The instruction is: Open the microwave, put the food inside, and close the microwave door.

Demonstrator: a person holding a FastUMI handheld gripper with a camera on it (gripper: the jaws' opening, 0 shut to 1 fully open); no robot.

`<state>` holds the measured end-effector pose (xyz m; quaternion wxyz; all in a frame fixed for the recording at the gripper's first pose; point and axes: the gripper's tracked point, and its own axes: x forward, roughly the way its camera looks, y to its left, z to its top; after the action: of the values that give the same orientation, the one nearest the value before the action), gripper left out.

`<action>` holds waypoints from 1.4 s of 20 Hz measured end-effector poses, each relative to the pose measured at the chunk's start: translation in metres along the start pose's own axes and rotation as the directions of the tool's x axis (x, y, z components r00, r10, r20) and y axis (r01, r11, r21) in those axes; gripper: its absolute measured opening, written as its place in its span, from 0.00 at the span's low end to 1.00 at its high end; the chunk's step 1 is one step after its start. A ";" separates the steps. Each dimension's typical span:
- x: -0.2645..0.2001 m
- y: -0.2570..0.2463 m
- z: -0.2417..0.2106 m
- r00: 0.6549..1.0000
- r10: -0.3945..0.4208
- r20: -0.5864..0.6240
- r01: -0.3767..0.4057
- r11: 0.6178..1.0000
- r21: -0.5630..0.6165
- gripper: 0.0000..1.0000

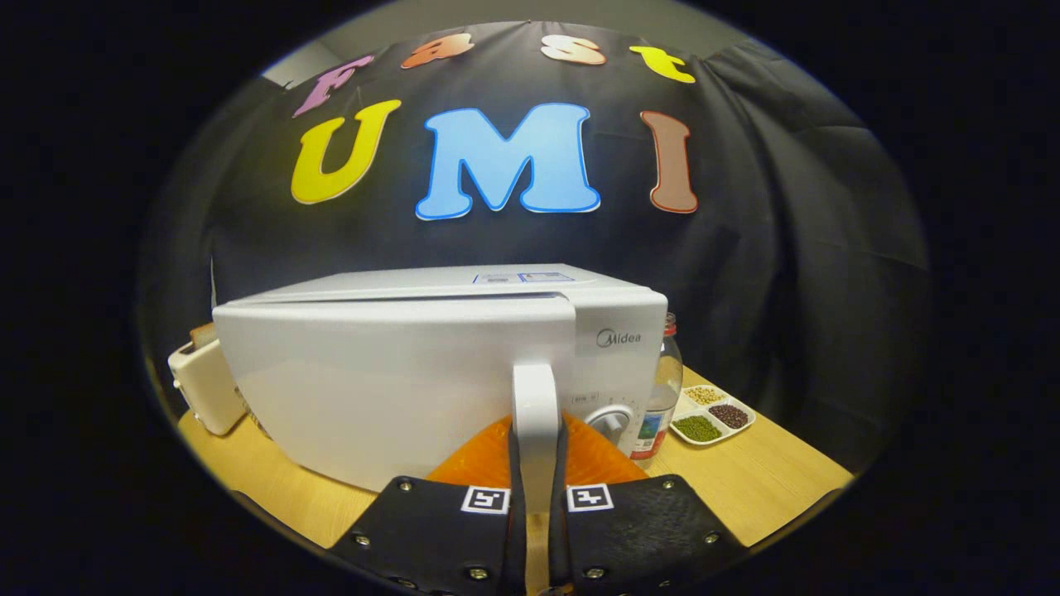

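A white microwave [414, 331] stands on the wooden table, its door [364, 389] swung a little ajar toward me. The door's white vertical handle [535, 414] runs down between my two fingers, and my gripper [537, 497] is shut on that handle. Both fingers press its sides near the lower end. The control panel with a round dial [611, 420] sits just right of the handle. No food item can be told apart in this view.
A white toaster [203, 385] stands left of the microwave. A glass jar [662, 389] stands right of it, and beyond that lies a white divided dish [712, 414] of beans and grains. Bare wooden table [770, 480] stretches to the right.
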<state>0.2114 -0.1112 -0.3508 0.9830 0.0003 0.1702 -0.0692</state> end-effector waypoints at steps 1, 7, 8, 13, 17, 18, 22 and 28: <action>-0.012 0.002 -0.005 1.000 0.015 -0.012 -0.015 1.000 -0.003 0.11; -0.089 0.026 -0.018 0.997 0.070 0.015 -0.070 0.998 0.005 0.11; -0.100 0.031 -0.021 0.996 0.082 0.016 -0.083 0.997 0.006 0.11; -0.160 0.073 -0.032 0.989 0.146 0.016 -0.146 0.989 -0.001 0.11; -0.204 0.120 -0.038 0.979 0.186 0.081 -0.182 0.982 -0.053 0.10; -0.214 0.132 -0.039 0.976 0.198 0.089 -0.193 0.979 -0.061 0.10; -0.239 0.178 -0.045 0.966 0.235 0.102 -0.227 0.970 -0.086 0.10; -0.263 0.240 -0.049 0.965 0.234 0.118 -0.228 0.972 -0.060 0.10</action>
<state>-0.0172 0.1637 -0.3148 0.9928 -0.0069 0.1090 0.0498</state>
